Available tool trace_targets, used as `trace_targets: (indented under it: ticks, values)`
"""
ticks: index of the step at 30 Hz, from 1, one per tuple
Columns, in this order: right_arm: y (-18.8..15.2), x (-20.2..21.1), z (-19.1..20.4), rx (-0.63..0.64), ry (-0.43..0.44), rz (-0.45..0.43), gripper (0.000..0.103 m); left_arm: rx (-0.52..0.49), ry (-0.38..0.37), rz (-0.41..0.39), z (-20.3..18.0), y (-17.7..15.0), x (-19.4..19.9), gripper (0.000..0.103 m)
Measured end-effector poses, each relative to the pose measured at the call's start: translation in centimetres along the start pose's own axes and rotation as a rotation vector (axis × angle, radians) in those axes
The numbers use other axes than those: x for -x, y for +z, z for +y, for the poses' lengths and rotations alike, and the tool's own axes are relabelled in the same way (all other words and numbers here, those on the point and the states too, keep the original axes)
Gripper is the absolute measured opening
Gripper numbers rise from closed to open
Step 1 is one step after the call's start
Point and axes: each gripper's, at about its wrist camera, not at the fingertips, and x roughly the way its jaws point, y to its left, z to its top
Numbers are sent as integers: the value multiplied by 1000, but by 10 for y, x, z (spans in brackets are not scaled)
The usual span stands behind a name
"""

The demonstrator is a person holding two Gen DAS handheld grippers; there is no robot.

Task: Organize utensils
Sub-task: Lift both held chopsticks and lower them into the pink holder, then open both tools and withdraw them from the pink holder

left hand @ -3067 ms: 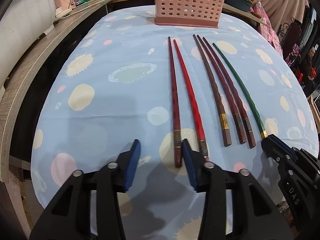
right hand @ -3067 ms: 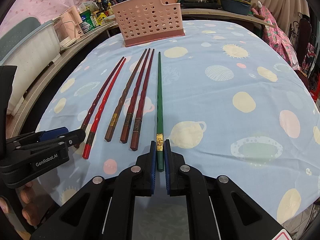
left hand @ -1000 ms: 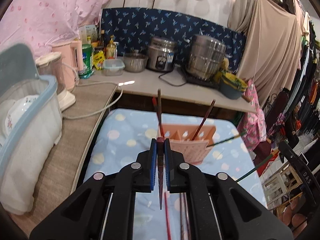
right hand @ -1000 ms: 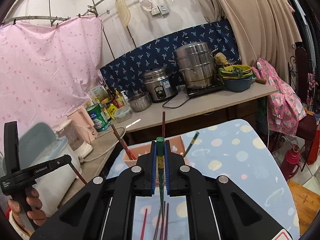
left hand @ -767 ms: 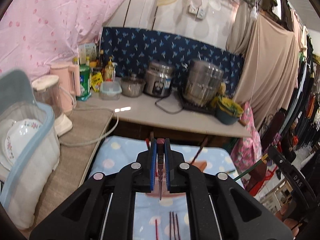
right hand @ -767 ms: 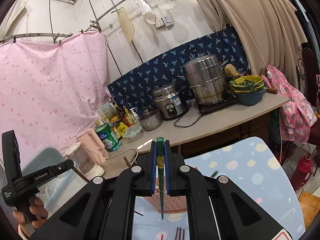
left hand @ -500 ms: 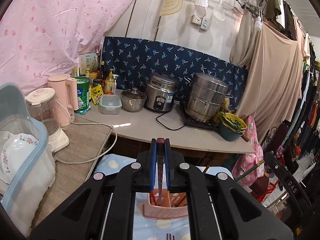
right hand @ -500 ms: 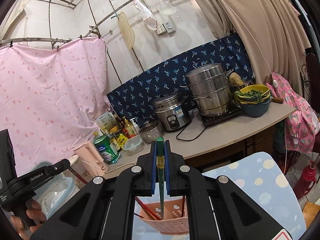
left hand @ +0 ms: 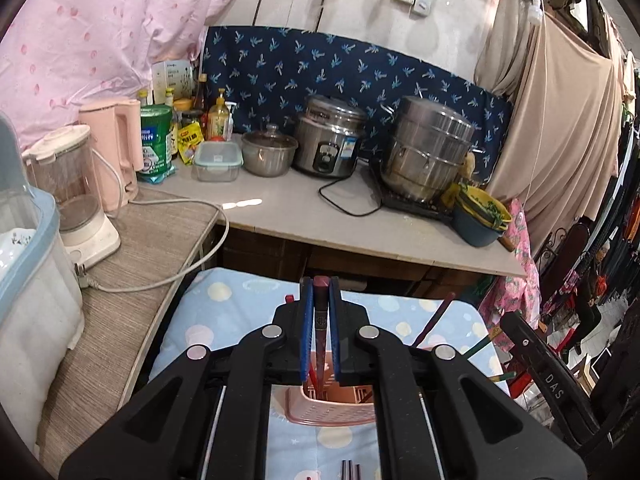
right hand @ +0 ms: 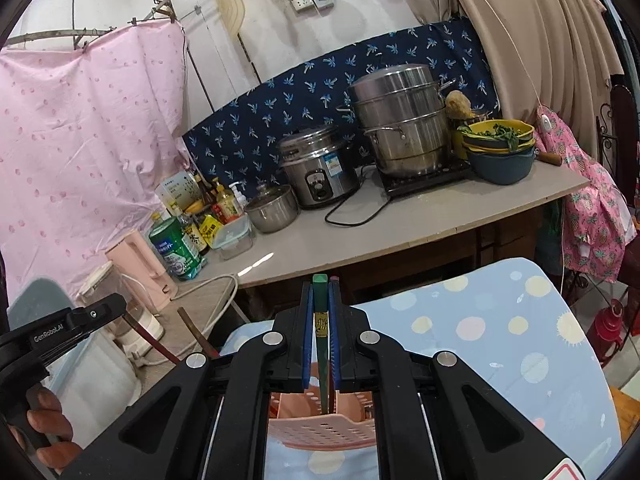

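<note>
Above a table [right hand: 520,344] draped in a pale blue cloth with pastel spots, two hand-held grippers hang over a pink perforated basket [left hand: 332,410], each clamped on one chopstick. Nearest the lens in the left wrist view, the left gripper [left hand: 320,334] has its blue pads pressed against a dark red chopstick [left hand: 320,320], which stands upright with its lower end down inside the basket. In the right wrist view the right gripper [right hand: 320,334] is closed the same way on a green chopstick [right hand: 321,312] with a gold band; its tip dips behind the basket's [right hand: 324,432] near wall. A reddish chopstick end [right hand: 333,279] shows just beside the green one, behind the right pad. At the bottom edge of the left view, the ends of more chopsticks [left hand: 351,470] lie on the cloth in front of the basket. Another chopstick [left hand: 434,322] leans out of the basket to the right. Beyond the table runs a grey countertop [left hand: 280,216] carrying a rice cooker [left hand: 330,142], a stacked steel steamer [left hand: 426,148], a small lidded pot [left hand: 269,152], a clear food box [left hand: 218,160] and a blue and yellow bowl of greens [left hand: 480,216]. To the left stand a pink kettle [left hand: 116,144] and a blender [left hand: 70,184], backed by a navy patterned cloth [left hand: 340,68] and a pink curtain [left hand: 100,28].
</note>
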Motion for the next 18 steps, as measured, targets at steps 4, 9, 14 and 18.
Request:
trace_targets:
  ticks: [4, 9, 14, 18]
  values:
    - [-8, -9, -1, 6, -12, 26, 7, 2, 9, 20, 4, -7, -8, 8]
    - [-11, -7, 0, 16, -23, 20, 11, 9, 24, 18, 7, -13, -9, 21]
    - [-11, 9, 0, 6, -14, -5, 16, 6, 40, 8, 10, -18, 1, 35]
    - [-17, 28, 6, 41, -13, -19, 21, -14, 58, 8, 10, -28, 12, 35]
